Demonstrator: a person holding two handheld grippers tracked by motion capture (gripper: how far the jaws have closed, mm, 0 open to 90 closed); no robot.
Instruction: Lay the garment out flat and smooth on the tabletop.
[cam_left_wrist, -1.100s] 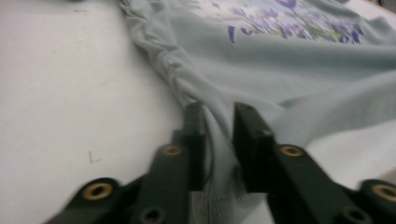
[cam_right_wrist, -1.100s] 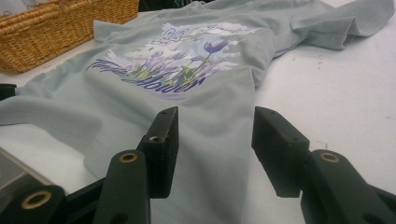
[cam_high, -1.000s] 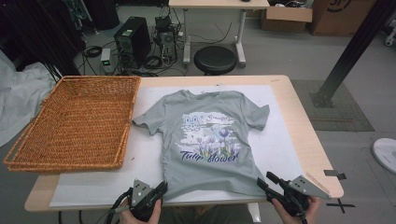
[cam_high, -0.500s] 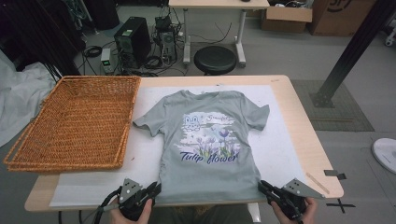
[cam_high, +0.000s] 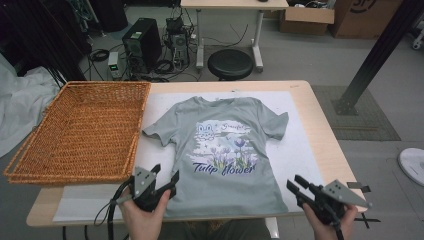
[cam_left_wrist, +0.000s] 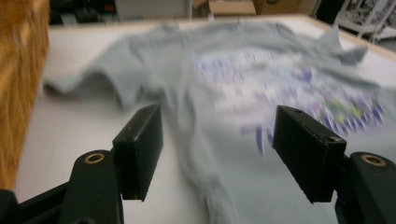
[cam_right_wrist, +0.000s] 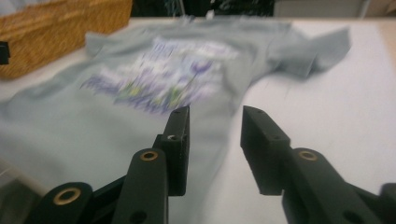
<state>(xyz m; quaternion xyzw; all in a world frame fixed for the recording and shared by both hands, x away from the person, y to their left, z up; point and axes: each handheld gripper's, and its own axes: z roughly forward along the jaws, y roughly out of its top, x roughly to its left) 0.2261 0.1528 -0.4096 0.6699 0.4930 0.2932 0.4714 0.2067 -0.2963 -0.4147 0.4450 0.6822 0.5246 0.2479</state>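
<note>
Left tongs (cam_high: 166, 178) and right tongs (cam_high: 298, 187) hover empty at the shirt's (cam_high: 225, 150) near hem, jaws just opening, shirt flat on the desk (cam_high: 320, 130). Left gripper view: jaws wide. Right gripper view: jaws narrower. Likely next: regrip for folding.

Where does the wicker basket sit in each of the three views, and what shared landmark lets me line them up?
High view: the wicker basket lies at the left of the table, beside the grey T-shirt.
Left gripper view: a blurred orange strip down the left edge.
Right gripper view: in the top left corner.
Shared landmark: the T-shirt's purple flower print.
</note>
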